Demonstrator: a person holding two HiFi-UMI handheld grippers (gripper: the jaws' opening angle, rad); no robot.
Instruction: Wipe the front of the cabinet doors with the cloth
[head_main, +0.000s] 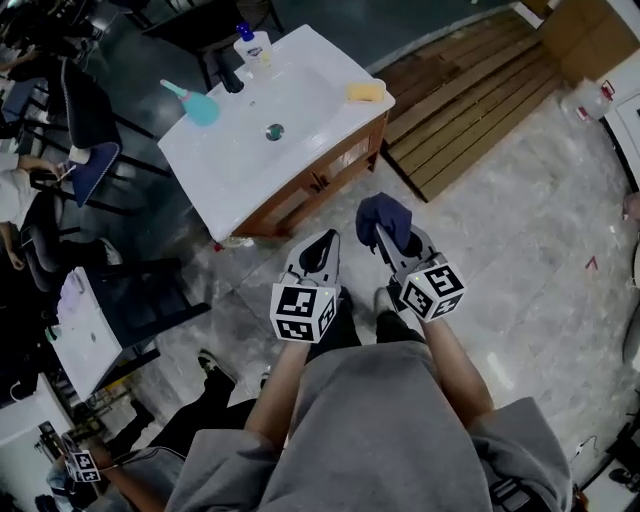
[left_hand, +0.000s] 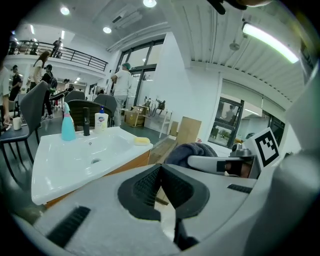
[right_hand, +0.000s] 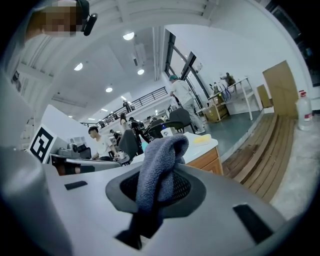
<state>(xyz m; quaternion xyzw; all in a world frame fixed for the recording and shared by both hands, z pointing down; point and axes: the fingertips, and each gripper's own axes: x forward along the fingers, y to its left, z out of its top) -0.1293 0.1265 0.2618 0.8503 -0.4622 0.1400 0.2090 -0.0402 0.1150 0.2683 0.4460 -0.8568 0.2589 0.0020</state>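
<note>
Right gripper view: cloth (right_hand: 159, 162) pinched, standing upright.
Right gripper (right_hand: 156, 192) fingers grip it, lower end hidden; left gripper (left_hand: 161, 182) fingers closed, empty.

Navy cloth (head_main: 388, 222). White sink (head_main: 222, 188) over brown wooden cabinet doors (head_main: 338, 166). Teal bottle (head_main: 196, 105), yellow sponge (head_main: 366, 91). Black-and-white square-patterned cube (head_main: 303, 312).

We see a white desk (head_main: 300, 130) with a basin sunk in its top and wooden cabinet doors (head_main: 320, 180) below, standing on a grey tiled floor (head_main: 520, 270). Along the desk's far edge stand a teal spray bottle (head_main: 195, 103), a black tap (head_main: 228, 78) and a white soap bottle (head_main: 255, 45). A yellow sponge (head_main: 366, 91) lies at its right corner. Wooden planking (head_main: 470, 100) lies on the floor just beside it.
</note>
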